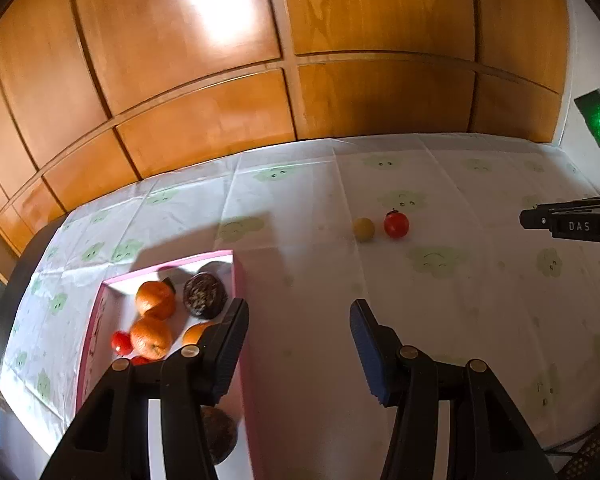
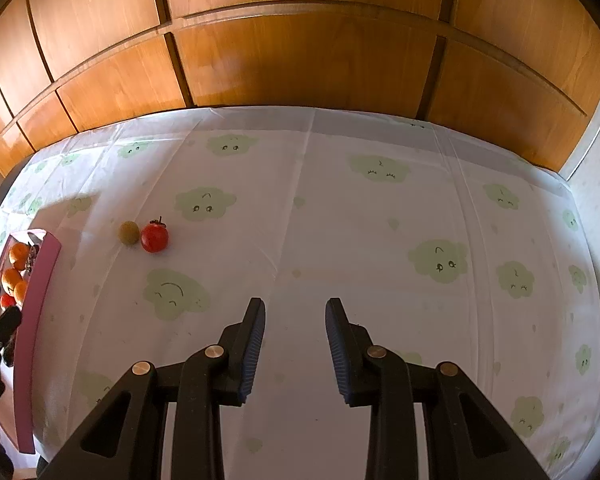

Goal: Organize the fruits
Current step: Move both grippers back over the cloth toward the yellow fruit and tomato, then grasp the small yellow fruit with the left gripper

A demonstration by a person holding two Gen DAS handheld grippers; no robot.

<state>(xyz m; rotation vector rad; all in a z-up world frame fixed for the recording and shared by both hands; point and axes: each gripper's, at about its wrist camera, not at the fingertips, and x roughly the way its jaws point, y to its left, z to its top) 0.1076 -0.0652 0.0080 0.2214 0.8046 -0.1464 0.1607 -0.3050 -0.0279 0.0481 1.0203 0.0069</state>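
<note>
A pink box [image 1: 239, 280] at the left holds two oranges [image 1: 155, 298], a dark wrinkled fruit [image 1: 204, 295] and small red tomatoes [image 1: 121, 342]. My left gripper [image 1: 299, 306] hangs open and empty, its left finger over the box's right wall and its right finger over bare cloth. Farther out on the cloth a small yellow-green fruit [image 1: 363, 229] lies against a red tomato [image 1: 396, 225]. In the right wrist view this pair, yellow-green fruit [image 2: 129, 233] and tomato [image 2: 154, 237], lies to the far left. My right gripper [image 2: 296, 303] stands narrowly open above bare cloth with nothing between its fingers.
A white tablecloth [image 2: 340, 240] with green cloud faces covers the table. Wooden cabinet doors [image 2: 300, 60] rise just behind its far edge. The pink box [image 2: 40, 280] sits at the table's left edge. Another dark round fruit [image 1: 220, 432] lies in the box under my left finger.
</note>
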